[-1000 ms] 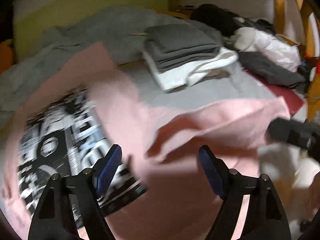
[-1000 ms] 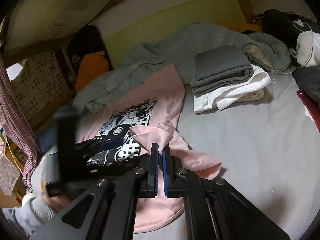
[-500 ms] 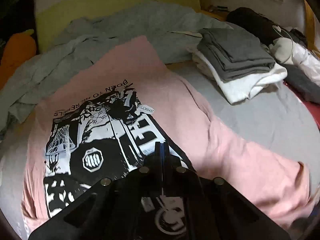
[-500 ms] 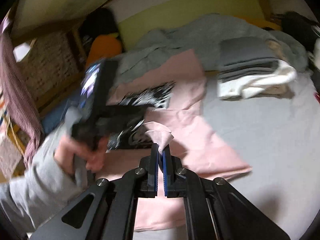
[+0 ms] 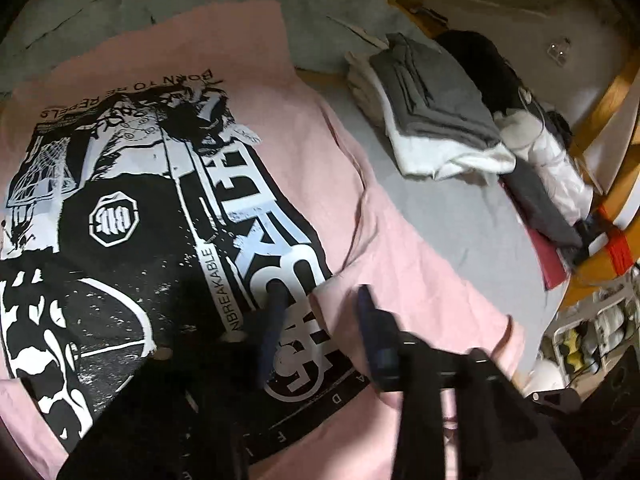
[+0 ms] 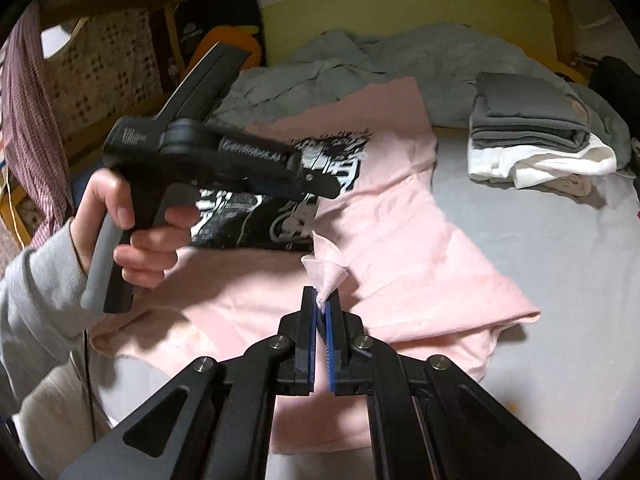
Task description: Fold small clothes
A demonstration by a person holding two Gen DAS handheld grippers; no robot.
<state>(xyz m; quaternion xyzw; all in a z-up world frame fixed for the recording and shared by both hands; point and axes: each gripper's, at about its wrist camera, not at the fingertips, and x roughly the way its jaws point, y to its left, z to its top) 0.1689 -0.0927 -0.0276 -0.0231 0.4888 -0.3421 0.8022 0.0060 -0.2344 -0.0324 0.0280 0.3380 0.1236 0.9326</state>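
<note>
Since half a second ago, the left wrist view has swung closer over the print, and the left gripper [image 5: 320,304], then pressed fully together, has just been opening to a narrow gap. Its two blue-padded fingers [image 5: 272,320] are blurred; a raised pink fold of the one pink T-shirt [image 5: 312,148] lies between them, and the blur hides whether the pads press on it. The shirt is soft cotton, spread flat on the grey bed sheet [image 5: 460,216], with a large black-and-white graphic [image 5: 140,220] of blocky letters and an octagonal badge. One stack of folded clothes [image 5: 432,108] sits beyond it, grey layers over white ones, squared and neat. A rumpled grey blanket [image 5: 320,12] lies at the far edge, beside a wooden bed frame [image 5: 608,104].

From the right wrist view, the left device has dropped lower and now reaches across the graphic, where before it was raised and blurred. One hand [image 6: 128,224] in a grey sleeve [image 6: 36,304] grips its handle. The right gripper [image 6: 320,304] is clamped tight on a small pinched cone of pink shirt fabric [image 6: 326,276], as it was in both earlier frames. One sleeve of the shirt [image 6: 460,280] spreads toward the right on the sheet. The same folded stack [image 6: 532,128] rests at the upper right.
</note>
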